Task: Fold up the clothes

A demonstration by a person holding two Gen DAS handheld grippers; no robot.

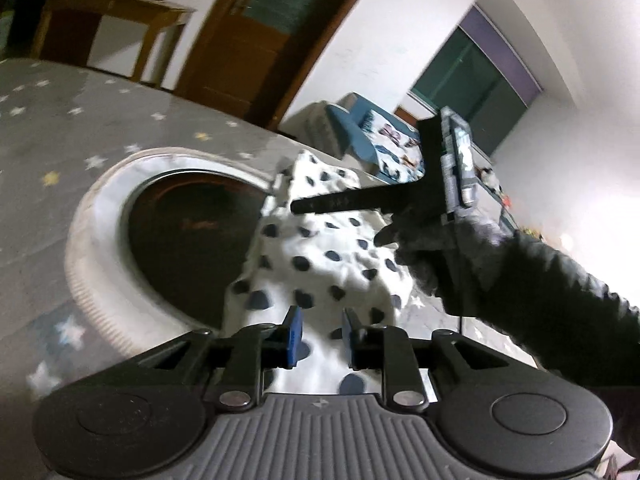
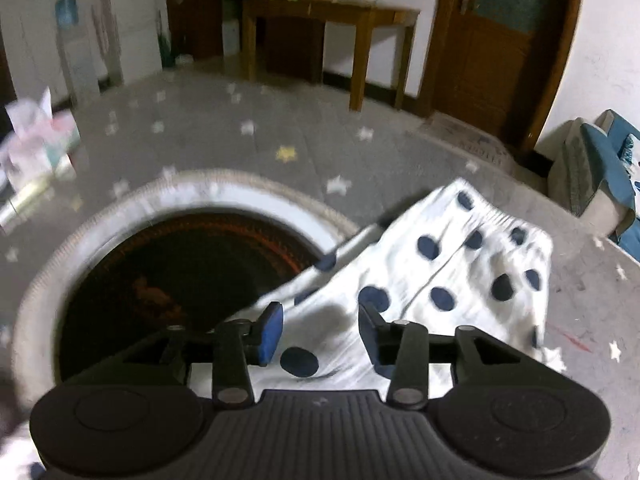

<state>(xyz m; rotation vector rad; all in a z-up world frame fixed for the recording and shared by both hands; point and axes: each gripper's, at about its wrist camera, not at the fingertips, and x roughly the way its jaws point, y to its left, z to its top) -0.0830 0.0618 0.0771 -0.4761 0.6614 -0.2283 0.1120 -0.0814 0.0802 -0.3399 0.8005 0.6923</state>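
Hovering over dotted garment [image 2: 460, 280]: L gripper [image 1: 322, 338] & R gripper [image 2: 320, 332], jaws apart.

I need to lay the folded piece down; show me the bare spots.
Bare star-print cover lies between the round basket and the wooden table. It is crowded around the polka-dot garment and the tissue box.

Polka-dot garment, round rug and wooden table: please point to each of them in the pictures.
Polka-dot garment [image 2: 452, 280]: right wrist view, on the white cloth between dots.
Round rug [image 2: 180, 276]: right wrist view, on its dark centre.
Wooden table [image 2: 332, 10]: right wrist view, on the tabletop's front edge.
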